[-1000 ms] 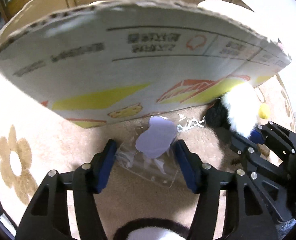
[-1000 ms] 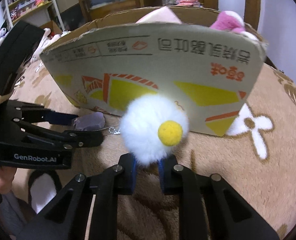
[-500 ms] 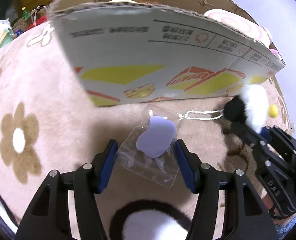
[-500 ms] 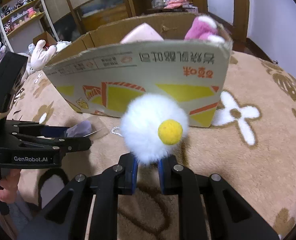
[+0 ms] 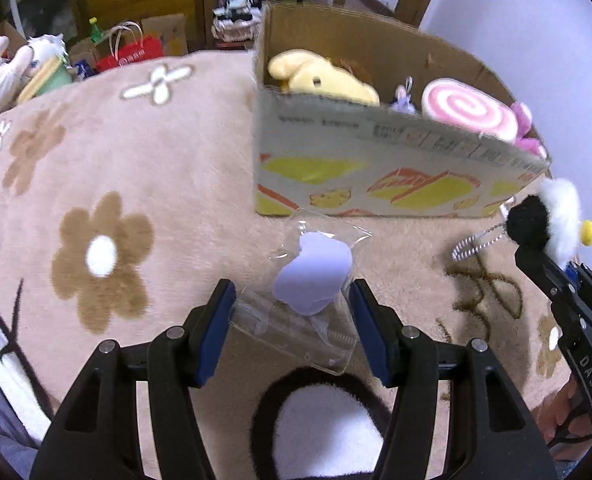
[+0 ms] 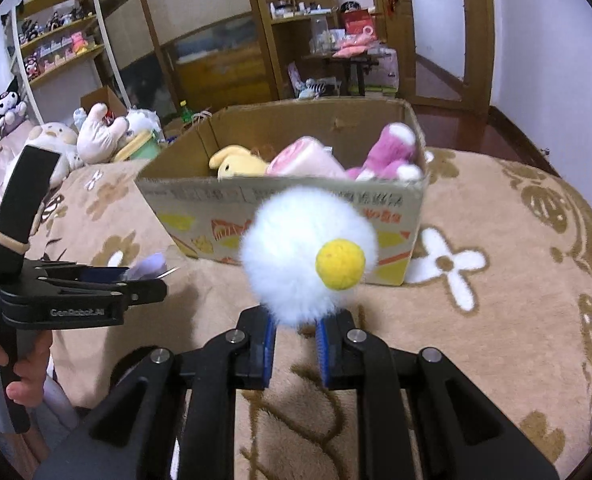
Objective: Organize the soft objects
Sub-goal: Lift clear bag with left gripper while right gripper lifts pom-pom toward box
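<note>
My left gripper (image 5: pixel 292 312) is shut on a clear plastic packet (image 5: pixel 296 330) holding a pale purple soft piece (image 5: pixel 314 270), lifted above the beige rug. My right gripper (image 6: pixel 295 334) is shut on a white fluffy pompom (image 6: pixel 296 244) with a yellow ball (image 6: pixel 340 264). In the left wrist view that pompom (image 5: pixel 562 216) shows a black side and a dangling bead chain (image 5: pixel 476 242). Ahead stands an open cardboard box (image 6: pixel 296 200) with a yellow plush (image 5: pixel 320 78), a pink swirl cushion (image 5: pixel 466 110) and a pink plush (image 6: pixel 392 152) inside.
A beige rug with brown and white flowers (image 5: pixel 100 256) covers the floor. Plush toys (image 6: pixel 96 136) and a green tub (image 6: pixel 138 148) lie beyond the rug's far left edge, with shelves (image 6: pixel 56 48) and a cabinet (image 6: pixel 220 40) behind. A hand (image 6: pixel 24 368) grips the left tool.
Both grippers have risen and drawn back from the box with their loads still held. The box's open top and the toys inside have come into view.
</note>
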